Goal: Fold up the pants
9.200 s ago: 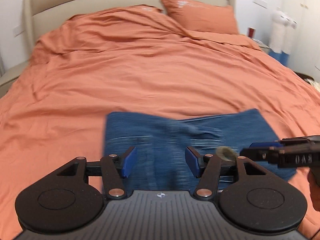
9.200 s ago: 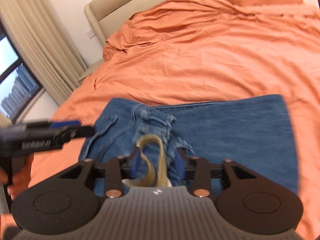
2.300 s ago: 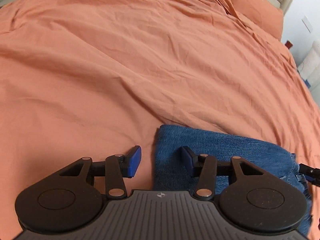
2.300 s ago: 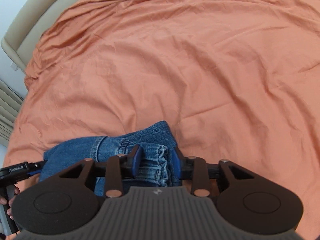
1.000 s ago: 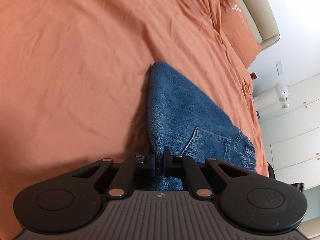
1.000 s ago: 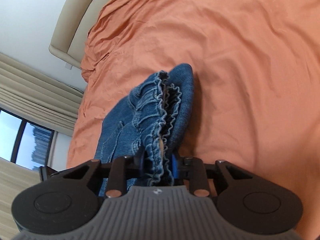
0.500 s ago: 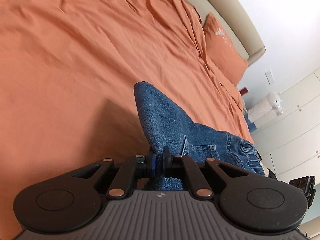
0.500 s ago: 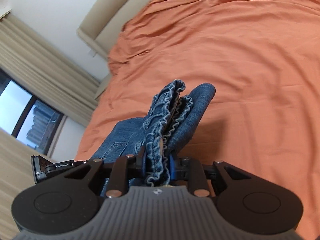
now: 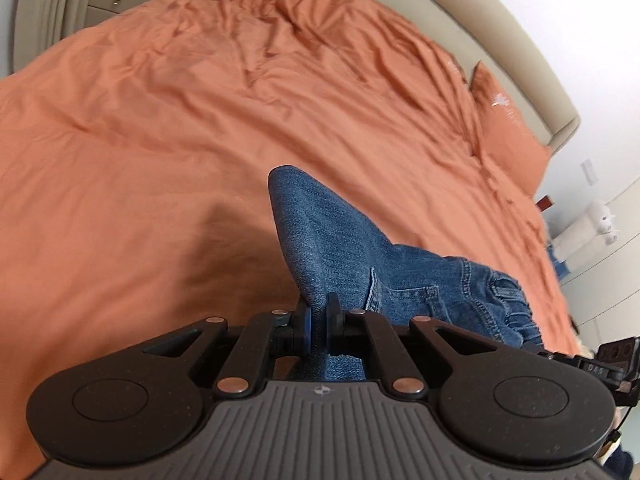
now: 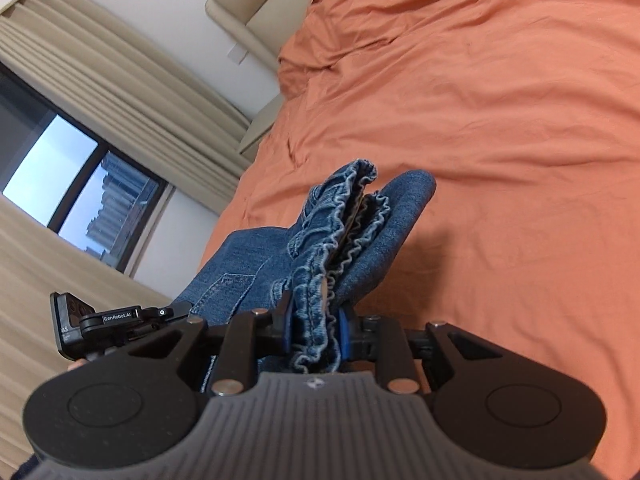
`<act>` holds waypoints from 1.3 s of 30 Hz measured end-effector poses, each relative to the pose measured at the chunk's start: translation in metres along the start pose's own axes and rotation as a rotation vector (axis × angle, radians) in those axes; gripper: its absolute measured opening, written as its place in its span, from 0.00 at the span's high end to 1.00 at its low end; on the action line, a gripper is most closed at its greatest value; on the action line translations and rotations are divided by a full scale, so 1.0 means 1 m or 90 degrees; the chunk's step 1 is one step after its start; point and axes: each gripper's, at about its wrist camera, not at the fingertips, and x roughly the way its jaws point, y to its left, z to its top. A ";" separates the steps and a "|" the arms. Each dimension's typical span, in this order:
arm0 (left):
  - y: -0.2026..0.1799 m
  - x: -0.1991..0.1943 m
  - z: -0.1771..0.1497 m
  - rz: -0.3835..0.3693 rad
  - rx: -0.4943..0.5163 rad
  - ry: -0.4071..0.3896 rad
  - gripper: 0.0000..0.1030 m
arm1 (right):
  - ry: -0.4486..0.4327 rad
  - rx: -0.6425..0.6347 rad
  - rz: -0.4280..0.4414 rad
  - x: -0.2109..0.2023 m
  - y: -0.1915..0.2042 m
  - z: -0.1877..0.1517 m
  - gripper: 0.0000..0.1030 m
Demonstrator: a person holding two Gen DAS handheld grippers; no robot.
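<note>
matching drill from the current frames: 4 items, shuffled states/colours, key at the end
1. left gripper
2. right gripper
3. duvet
4. curtain

A. beige, beside the window
B. shut on the ruffled waistband end of the jeans
C. orange, creased, covers the bed
D. shut on a smooth folded edge of the jeans

Pairs: 1-D, 2-B, 3-C, 4-A

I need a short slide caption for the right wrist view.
Right gripper clamps the jeans' ruffled waistband above the orange bed.
</note>
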 end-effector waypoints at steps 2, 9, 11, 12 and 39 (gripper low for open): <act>0.014 0.007 -0.001 0.009 0.004 0.013 0.94 | 0.011 0.003 -0.005 0.017 0.000 -0.004 0.83; 0.042 0.041 -0.011 0.057 0.079 0.091 0.94 | 0.082 0.031 -0.058 0.056 -0.031 -0.031 0.83; 0.049 0.046 -0.014 0.053 0.081 0.104 0.94 | 0.094 0.054 -0.072 0.061 -0.045 -0.037 0.83; 0.052 0.048 -0.016 0.052 0.084 0.109 0.93 | 0.097 0.066 -0.075 0.064 -0.053 -0.040 0.83; 0.047 -0.031 -0.112 0.144 0.206 0.081 0.63 | -0.014 -0.340 -0.319 0.058 0.056 -0.122 0.76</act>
